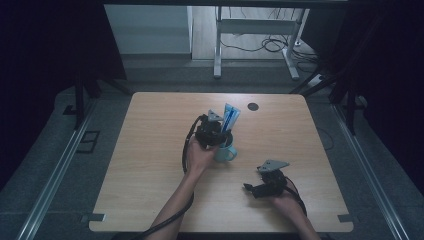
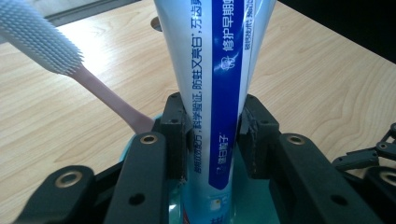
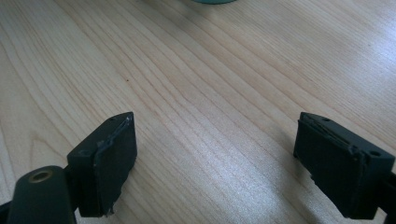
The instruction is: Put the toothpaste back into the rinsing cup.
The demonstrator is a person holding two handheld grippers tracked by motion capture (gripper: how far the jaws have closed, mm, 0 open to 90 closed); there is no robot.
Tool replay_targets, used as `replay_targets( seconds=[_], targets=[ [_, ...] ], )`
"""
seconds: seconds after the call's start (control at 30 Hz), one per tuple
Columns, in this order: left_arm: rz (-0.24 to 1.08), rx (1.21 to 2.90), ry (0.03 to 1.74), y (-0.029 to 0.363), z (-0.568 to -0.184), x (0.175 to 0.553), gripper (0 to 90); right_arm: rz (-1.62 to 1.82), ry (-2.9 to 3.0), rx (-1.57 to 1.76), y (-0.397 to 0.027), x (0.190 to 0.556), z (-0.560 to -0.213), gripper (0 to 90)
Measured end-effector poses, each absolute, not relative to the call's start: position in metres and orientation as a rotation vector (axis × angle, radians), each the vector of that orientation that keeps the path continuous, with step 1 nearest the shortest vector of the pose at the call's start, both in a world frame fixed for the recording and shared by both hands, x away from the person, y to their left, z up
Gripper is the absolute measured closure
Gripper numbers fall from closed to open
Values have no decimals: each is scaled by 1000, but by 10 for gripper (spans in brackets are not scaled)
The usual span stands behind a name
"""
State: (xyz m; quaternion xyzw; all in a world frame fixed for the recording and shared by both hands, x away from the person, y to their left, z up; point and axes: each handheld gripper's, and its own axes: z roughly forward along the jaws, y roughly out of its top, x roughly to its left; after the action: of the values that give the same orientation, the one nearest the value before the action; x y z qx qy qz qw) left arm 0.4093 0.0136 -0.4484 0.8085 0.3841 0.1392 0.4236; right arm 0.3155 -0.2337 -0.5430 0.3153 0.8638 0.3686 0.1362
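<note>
High view dim, dark at edges. Gripper views brighter; glare on table (image 3: pixel 210 154) between the jaws. Toothbrush (image 2: pixel 42 42) beyond jaws soft

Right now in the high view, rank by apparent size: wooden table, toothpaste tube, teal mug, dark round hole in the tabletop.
1. Light wooden table, largest by far.
2. and 3. Blue-and-white toothpaste tube and teal mug: the left hand covers part of each, so they are too close to rank.
4. Dark round hole, smallest.

Left tool (image 2: pixel 211 140) gripping, right tool (image 3: pixel 217 163) wide open
</note>
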Motion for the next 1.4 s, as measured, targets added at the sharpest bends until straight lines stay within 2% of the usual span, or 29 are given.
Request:
replay_targets(
  seconds=[0.23, 0.43, 0.53, 0.7, 0.93, 1.4],
  targets=[
    [337, 2045, 954, 13, -447, 409, 625, 1069, 2500, 916, -234, 315, -543, 132],
    [327, 2045, 938, 14, -447, 406, 544, 1069, 2499, 914, -234, 315, -543, 132],
    [328, 2035, 934, 14, -447, 403, 481, 1070, 2498, 917, -233, 315, -543, 132],
    [349, 2030, 893, 15, -444, 398, 308, 1070, 2499, 917, -233, 315, -543, 132],
    [348, 2029, 878, 18, -436, 390, 172, 1071, 2498, 915, -234, 315, -543, 132],
    [344, 2020, 879, 34, -428, 371, 118, 1070, 2499, 915, -234, 315, -543, 132]
  ],
)
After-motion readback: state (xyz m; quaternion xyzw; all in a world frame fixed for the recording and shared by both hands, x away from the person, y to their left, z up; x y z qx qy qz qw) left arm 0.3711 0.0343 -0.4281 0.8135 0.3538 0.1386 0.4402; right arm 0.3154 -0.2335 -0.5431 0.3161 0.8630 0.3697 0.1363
